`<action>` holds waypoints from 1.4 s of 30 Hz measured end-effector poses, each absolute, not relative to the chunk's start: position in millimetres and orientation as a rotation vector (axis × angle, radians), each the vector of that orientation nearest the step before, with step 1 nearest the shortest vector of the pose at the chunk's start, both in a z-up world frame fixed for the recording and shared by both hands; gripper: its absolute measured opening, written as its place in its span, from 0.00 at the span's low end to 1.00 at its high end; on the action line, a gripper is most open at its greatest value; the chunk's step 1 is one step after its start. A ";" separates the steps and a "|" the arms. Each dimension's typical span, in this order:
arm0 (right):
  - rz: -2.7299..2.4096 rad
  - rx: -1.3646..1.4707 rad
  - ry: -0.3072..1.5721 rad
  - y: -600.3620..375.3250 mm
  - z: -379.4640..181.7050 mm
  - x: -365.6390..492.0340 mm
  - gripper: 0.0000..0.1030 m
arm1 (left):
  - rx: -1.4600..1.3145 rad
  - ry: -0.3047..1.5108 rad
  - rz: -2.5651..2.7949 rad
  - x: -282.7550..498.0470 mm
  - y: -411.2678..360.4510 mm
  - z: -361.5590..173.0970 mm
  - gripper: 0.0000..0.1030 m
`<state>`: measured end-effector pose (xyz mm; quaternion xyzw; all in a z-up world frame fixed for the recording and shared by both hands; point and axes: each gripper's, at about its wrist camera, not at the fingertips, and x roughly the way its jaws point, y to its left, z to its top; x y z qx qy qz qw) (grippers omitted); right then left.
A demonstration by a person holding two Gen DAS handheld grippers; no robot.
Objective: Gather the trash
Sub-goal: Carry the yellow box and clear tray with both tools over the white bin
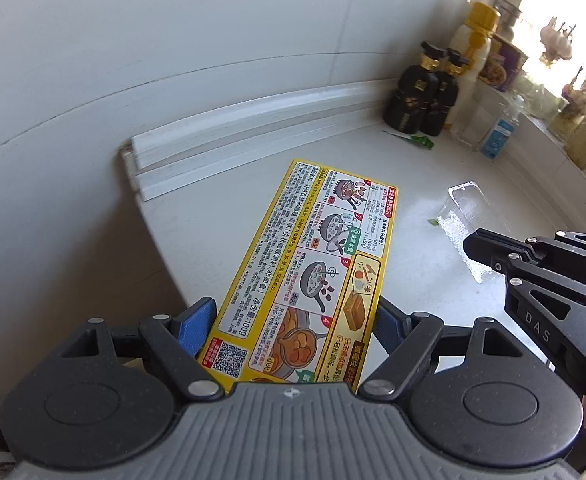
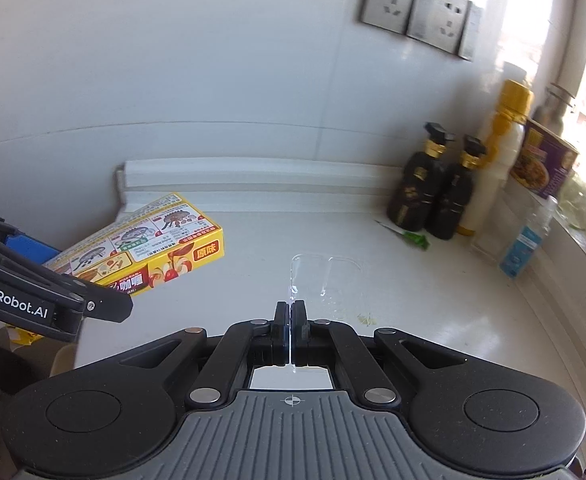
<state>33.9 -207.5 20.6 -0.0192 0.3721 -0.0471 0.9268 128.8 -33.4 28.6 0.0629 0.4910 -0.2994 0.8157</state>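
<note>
A yellow curry box (image 1: 313, 248) printed with cooking pictures sticks out forward over the white counter (image 1: 393, 184). My left gripper (image 1: 293, 320) is shut on it, one blue pad on each long side. In the right wrist view the same box (image 2: 153, 248) hangs tilted at the left. A clear plastic tray (image 2: 325, 276) lies ahead of my right gripper (image 2: 290, 308), whose fingers are shut on its thin near edge. In the left wrist view that tray (image 1: 463, 208) sits at the tip of the right gripper (image 1: 471, 246). A green wrapper scrap (image 2: 413, 238) lies by the bottles.
Two dark bottles (image 2: 413, 192), a white bottle with a yellow cap (image 2: 505, 148), a purple box (image 2: 545, 160) and a small blue-labelled bottle (image 2: 521, 248) line the back right. A white ledge (image 1: 253, 128) runs along the wall. Wall sockets (image 2: 413, 12) sit above. A small green crumb (image 2: 367, 319) lies near the tray.
</note>
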 end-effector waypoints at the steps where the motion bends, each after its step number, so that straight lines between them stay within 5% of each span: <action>1: -0.085 -0.045 0.763 -201.6 20.7 35.3 0.00 | 0.128 1.049 -0.629 129.2 -28.4 28.1 0.77; 27: 0.233 -0.162 0.807 -33.5 -4.5 72.7 0.00 | -0.045 1.163 -0.334 137.2 120.5 -30.1 0.76; 42: 0.397 -0.162 0.991 46.0 -101.6 74.7 0.00 | -0.097 1.367 -0.215 125.2 171.6 -156.9 0.76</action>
